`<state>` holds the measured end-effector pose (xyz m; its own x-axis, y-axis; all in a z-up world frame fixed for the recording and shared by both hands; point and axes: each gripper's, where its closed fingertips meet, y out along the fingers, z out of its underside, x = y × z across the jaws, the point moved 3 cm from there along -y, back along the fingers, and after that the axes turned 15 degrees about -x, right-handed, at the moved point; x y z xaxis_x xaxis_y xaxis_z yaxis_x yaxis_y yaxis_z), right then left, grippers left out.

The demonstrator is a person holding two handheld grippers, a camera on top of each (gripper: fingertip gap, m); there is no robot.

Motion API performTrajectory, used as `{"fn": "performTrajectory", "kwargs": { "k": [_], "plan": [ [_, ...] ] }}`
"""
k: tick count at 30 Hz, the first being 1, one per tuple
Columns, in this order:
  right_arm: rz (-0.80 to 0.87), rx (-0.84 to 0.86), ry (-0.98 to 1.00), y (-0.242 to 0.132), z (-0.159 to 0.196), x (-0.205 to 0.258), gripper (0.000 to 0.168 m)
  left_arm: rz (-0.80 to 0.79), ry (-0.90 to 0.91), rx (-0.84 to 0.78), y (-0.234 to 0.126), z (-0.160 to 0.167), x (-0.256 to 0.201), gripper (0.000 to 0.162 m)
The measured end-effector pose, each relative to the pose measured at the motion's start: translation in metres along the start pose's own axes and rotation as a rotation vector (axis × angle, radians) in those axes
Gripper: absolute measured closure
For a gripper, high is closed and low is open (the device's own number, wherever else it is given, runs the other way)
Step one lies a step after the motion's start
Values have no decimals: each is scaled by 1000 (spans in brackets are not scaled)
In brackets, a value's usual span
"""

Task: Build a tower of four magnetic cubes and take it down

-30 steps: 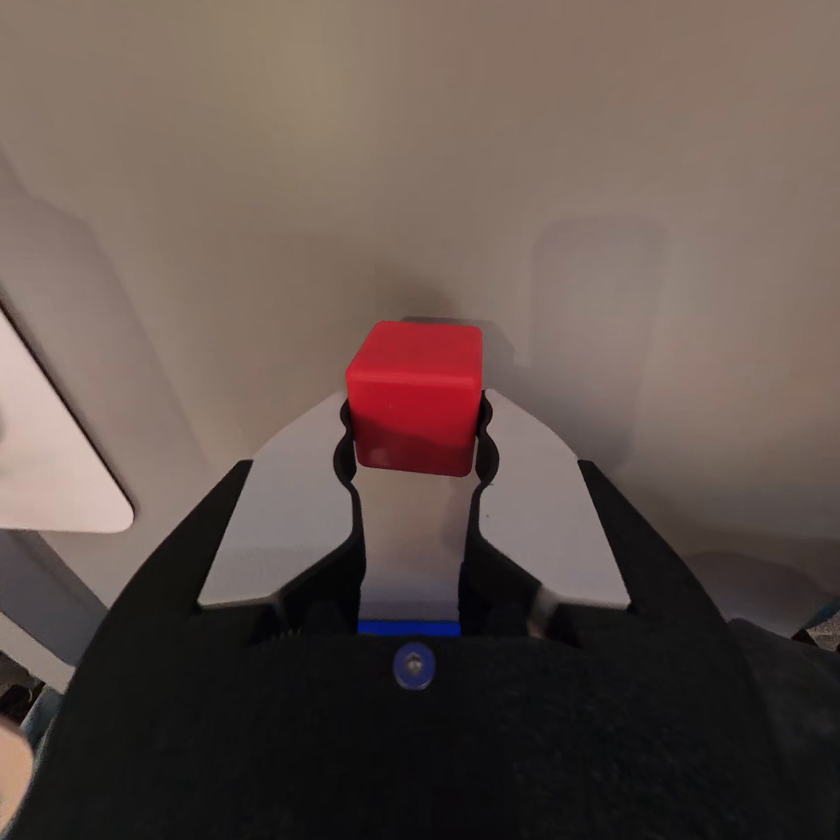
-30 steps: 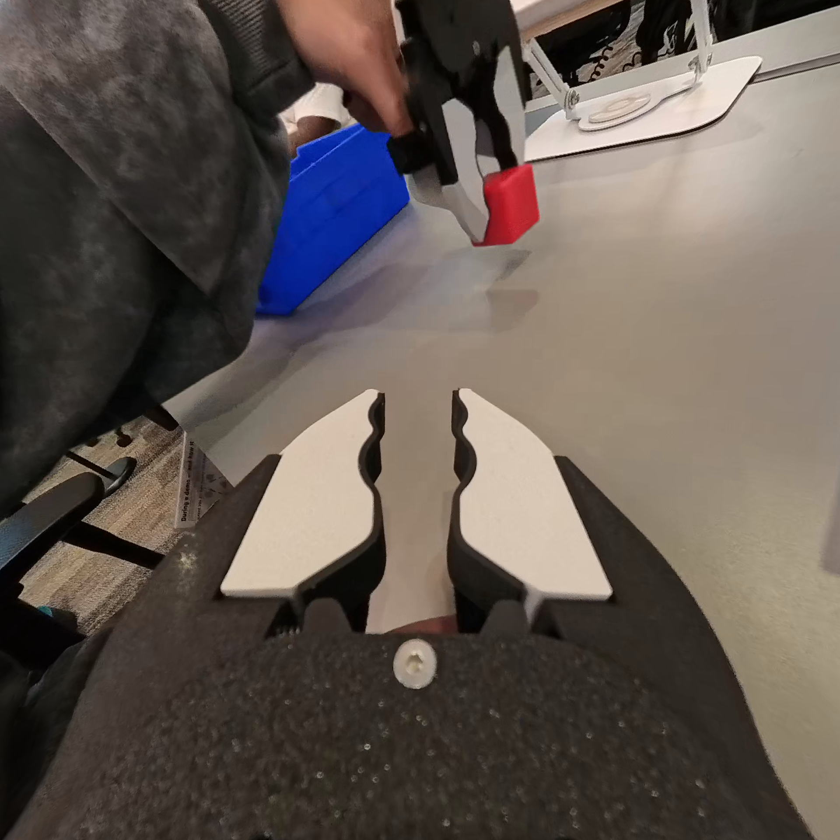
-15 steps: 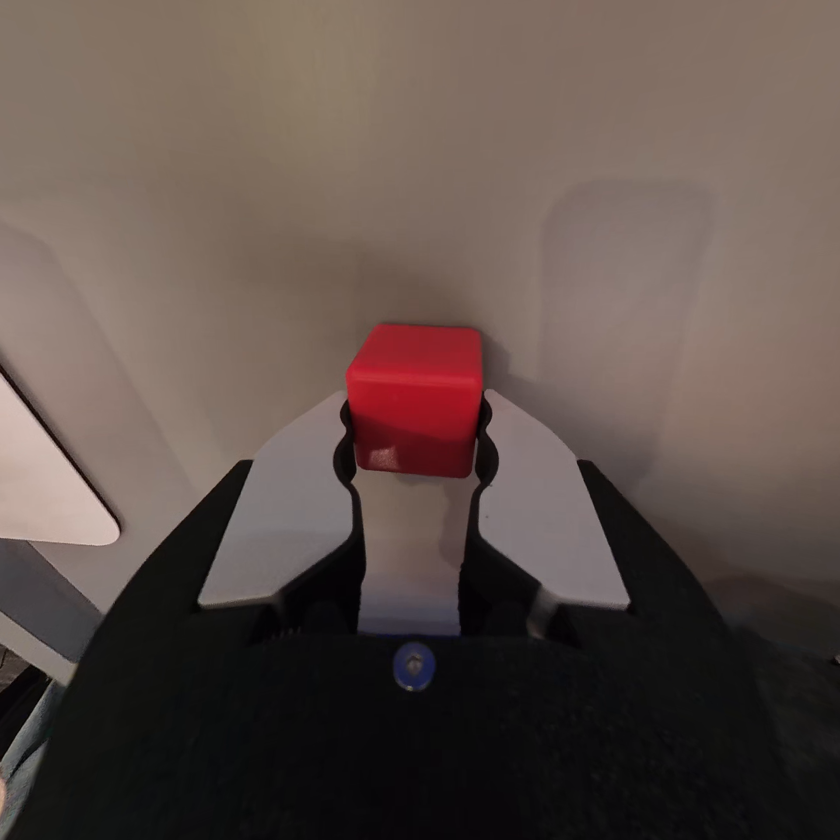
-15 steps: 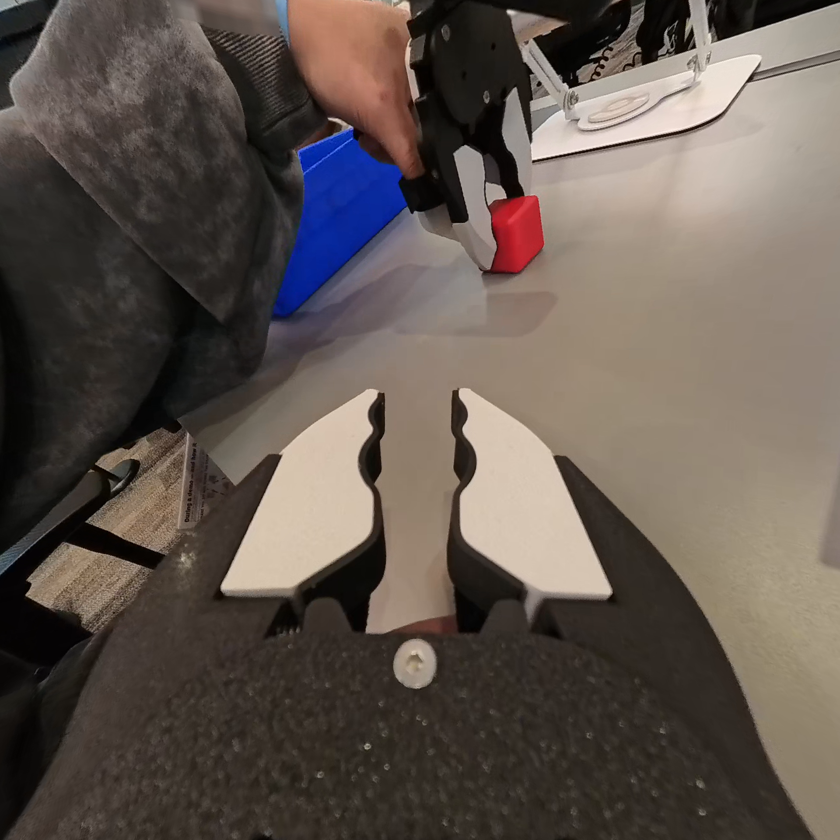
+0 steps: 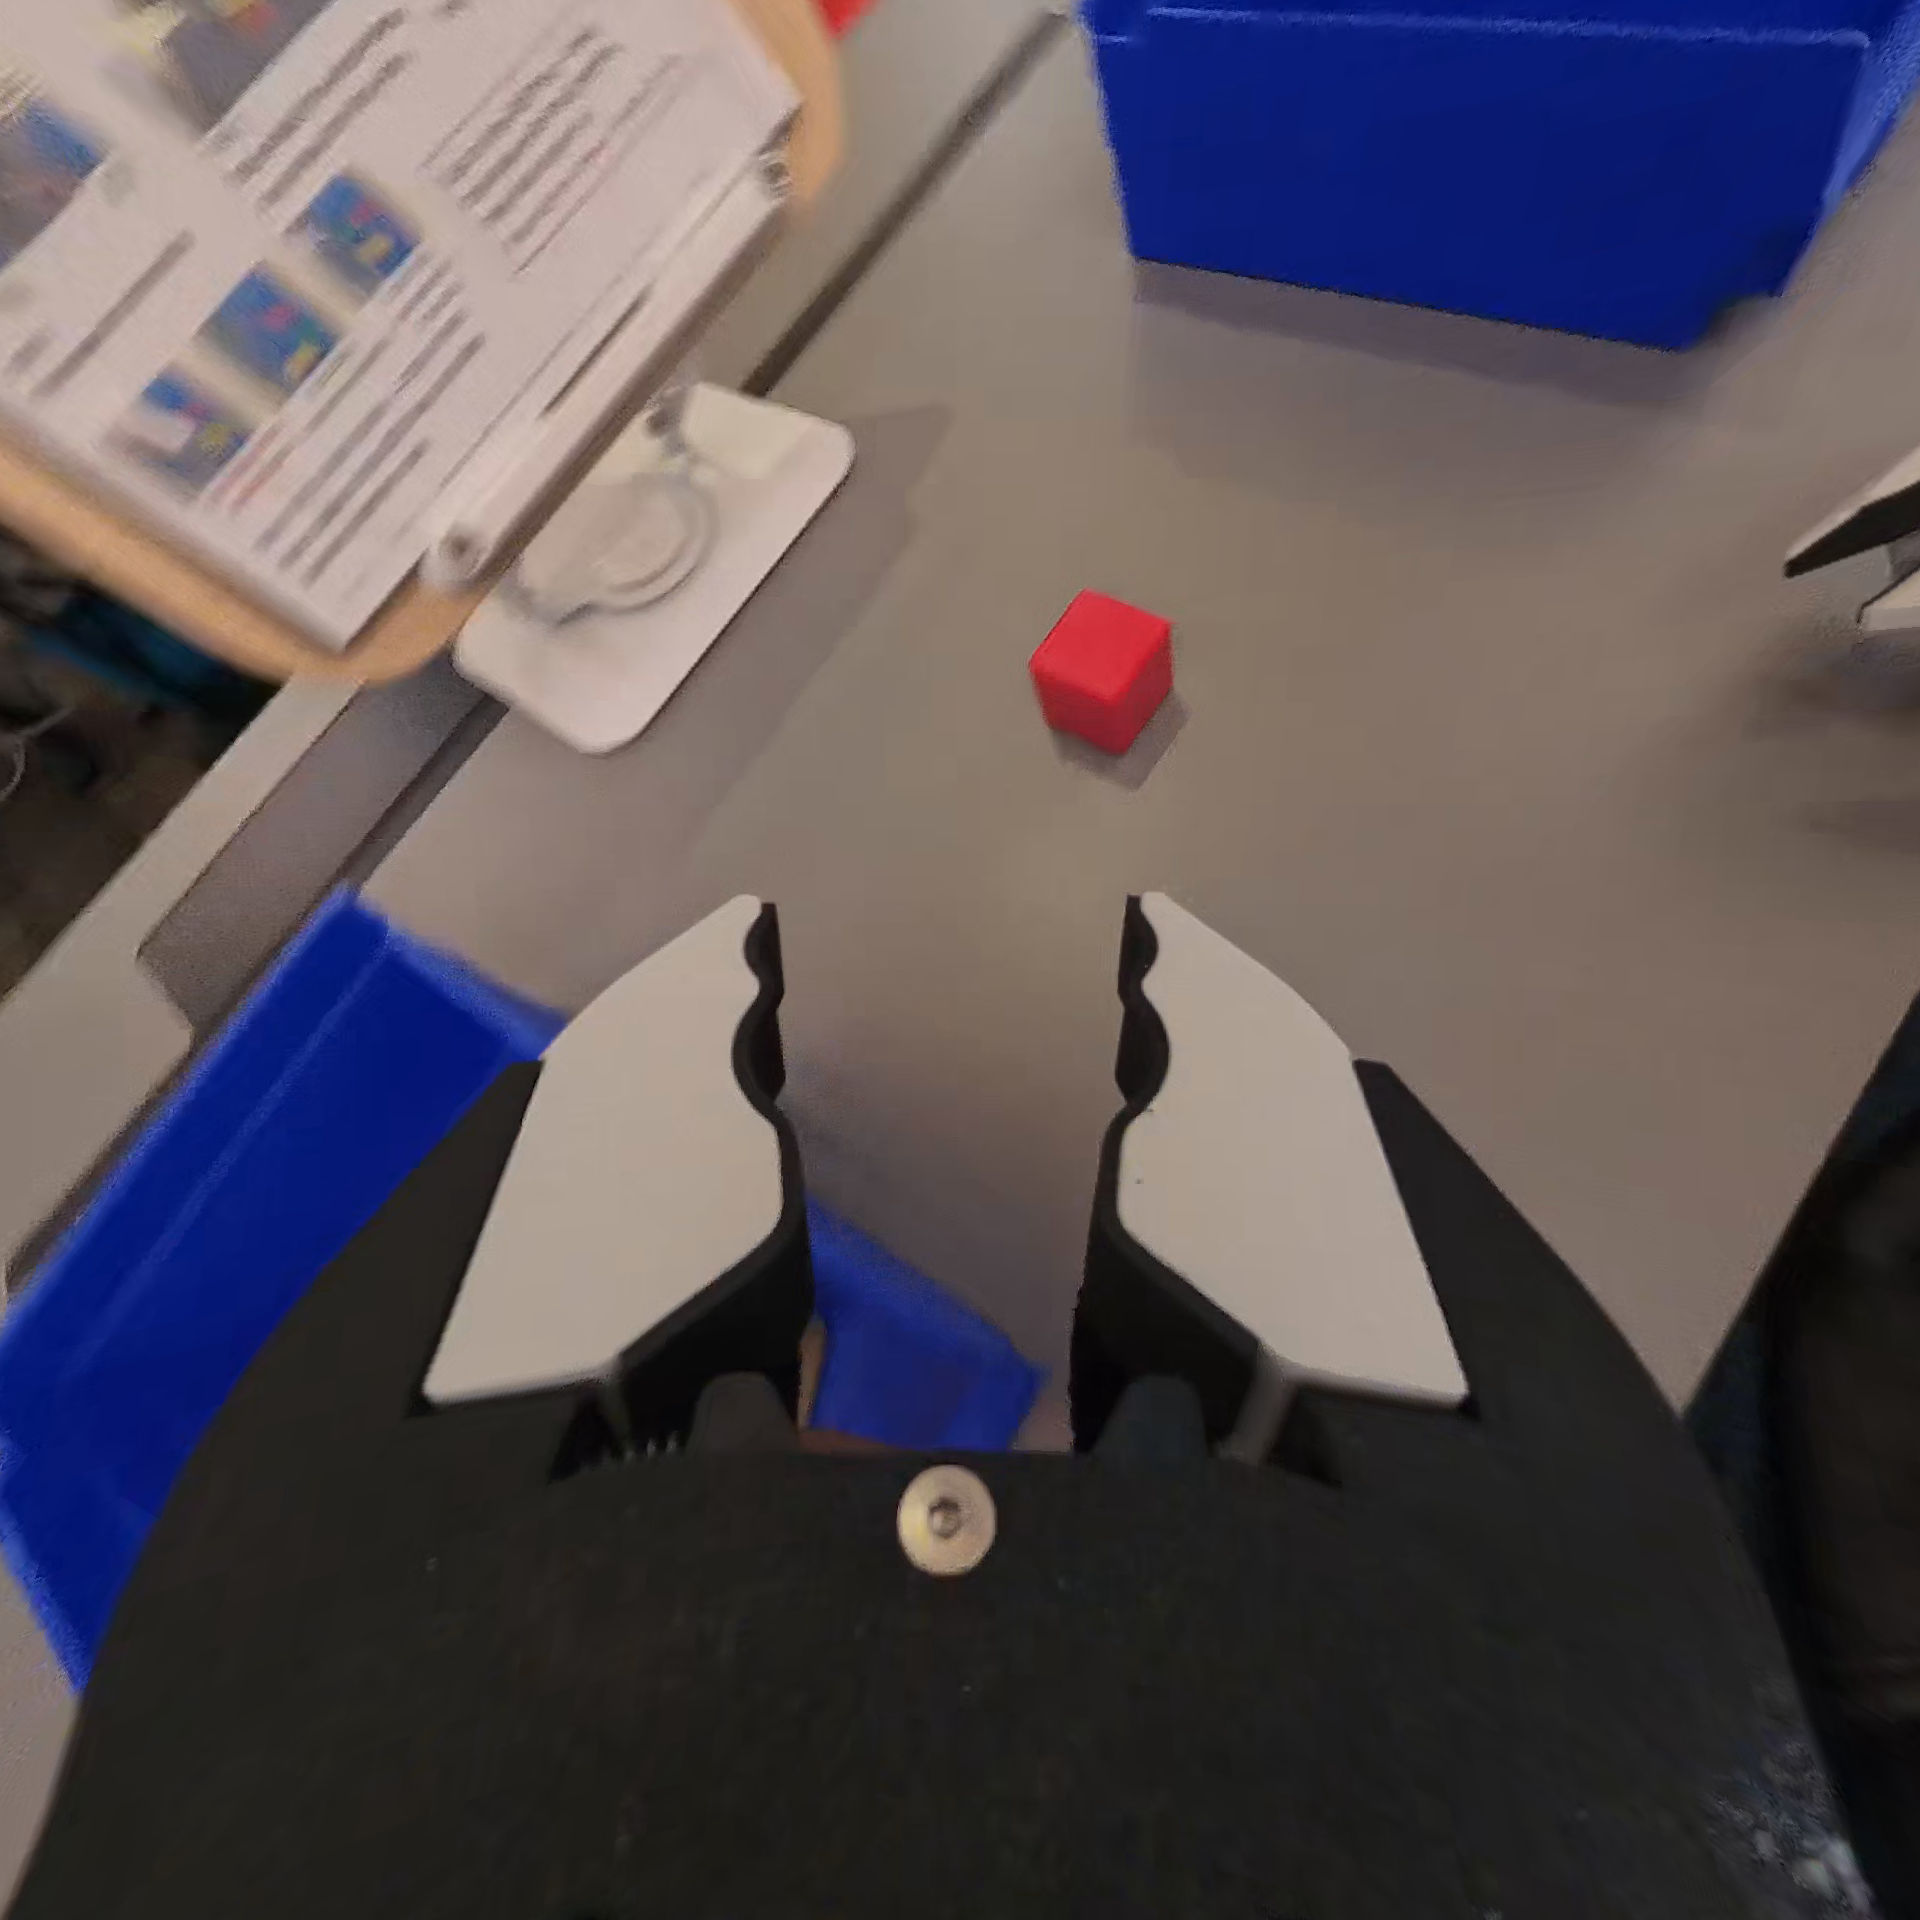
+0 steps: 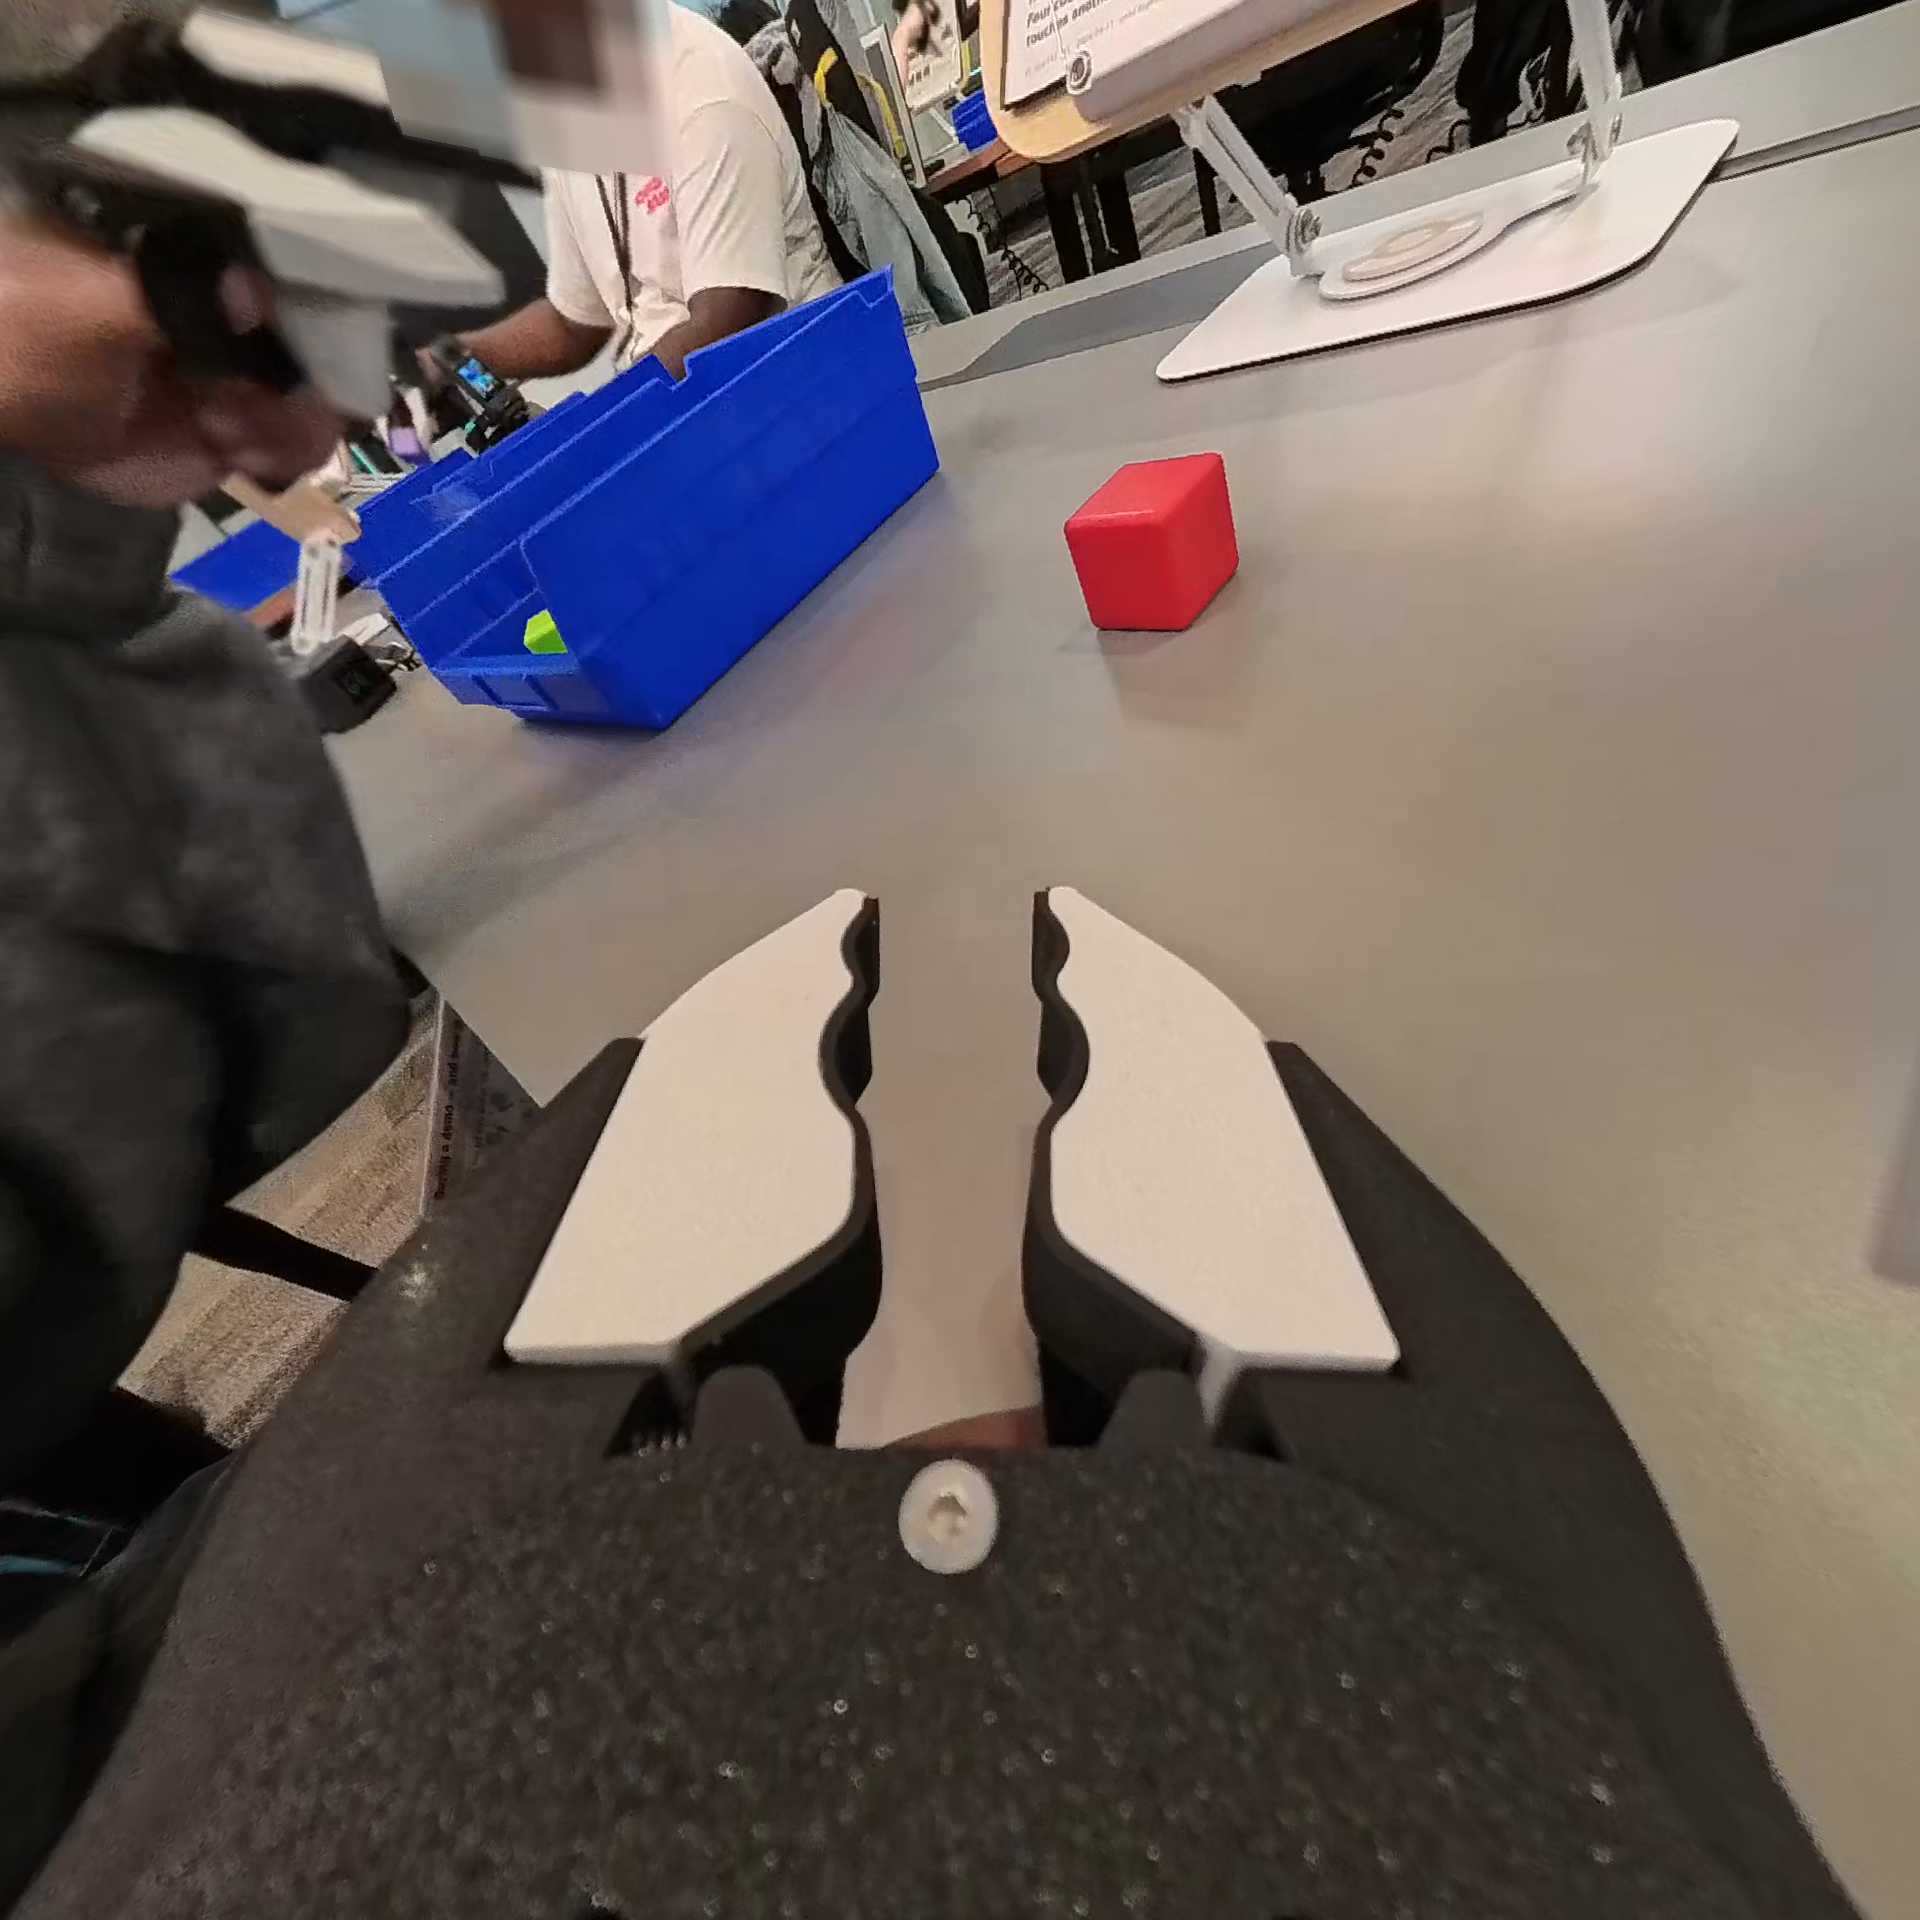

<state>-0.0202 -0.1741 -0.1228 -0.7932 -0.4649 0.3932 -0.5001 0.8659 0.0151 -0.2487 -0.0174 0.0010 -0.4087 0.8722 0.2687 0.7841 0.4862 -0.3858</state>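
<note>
The left gripper (image 5: 945, 914) hangs above the grey table (image 5: 1455, 935), tilted down toward it, its white fingers (image 5: 634, 1153) spread wide with nothing between them; the right gripper (image 6: 956, 904) sits low over the same table, nearly level with it, its fingers (image 6: 1195, 1164) parted by a narrower gap, likewise empty; a grey sleeve (image 6: 156, 883) rises left of it.

Both my grippers look the same: chunky black grainy bodies with a silver screw dead centre. The left gripper (image 5: 945, 914) has two pale grey fingers (image 5: 634, 1164) with wavy black inner edges; the right gripper (image 6: 956, 904) has matching ones. There's a mottled dark grey sleeve (image 6: 156, 831) on my left side.
</note>
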Motion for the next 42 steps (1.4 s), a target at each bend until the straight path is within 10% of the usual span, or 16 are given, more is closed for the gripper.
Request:
{"fn": "performTrajectory", "kwargs": {
  "k": [8, 14, 30, 37, 42],
  "plan": [
    [-2, 30, -21, 5, 3, 3, 141, -171, -215, 36, -116, 128, -39, 99],
    [-29, 52, -16, 11, 6, 9, 141, -219, -236, 121, -138, 149, -31, 99],
    [-40, 30, 9, 7, 4, 8, 141, -224, -307, 724, -98, 213, 95, 103],
    [-46, 33, 15, 7, 5, 9, 141, -225, -287, 807, -88, 220, 99, 78],
    [-47, 35, 14, 7, 5, 9, 141, -167, -286, 719, -82, 206, 89, 92]
  ]
}}
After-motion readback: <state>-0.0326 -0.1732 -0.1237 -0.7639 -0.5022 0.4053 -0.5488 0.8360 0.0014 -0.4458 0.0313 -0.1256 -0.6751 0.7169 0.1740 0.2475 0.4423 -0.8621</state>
